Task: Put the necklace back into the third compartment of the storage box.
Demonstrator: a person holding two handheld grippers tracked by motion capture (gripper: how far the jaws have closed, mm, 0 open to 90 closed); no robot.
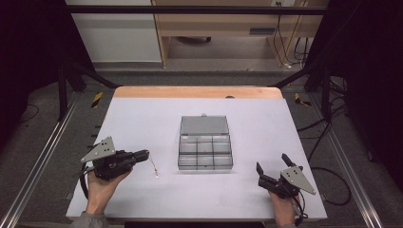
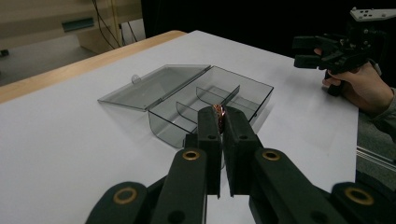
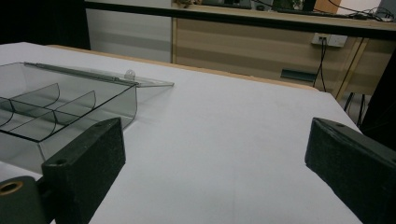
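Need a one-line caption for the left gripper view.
Left gripper shut on a small coppery item, before the open compartment box.

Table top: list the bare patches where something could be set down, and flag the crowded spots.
Free: the wide strip between the open compartment box and the table's wooden far edge, plus both sides of the box. The near middle, between the left gripper and right gripper, is bare too. Crowded: beside the left gripper, where its thin dangling chain reaches toward the table.

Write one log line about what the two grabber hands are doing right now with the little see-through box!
left gripper: shut on small coppery thing | right gripper: open, holding nothing | clear box: lid open, on table
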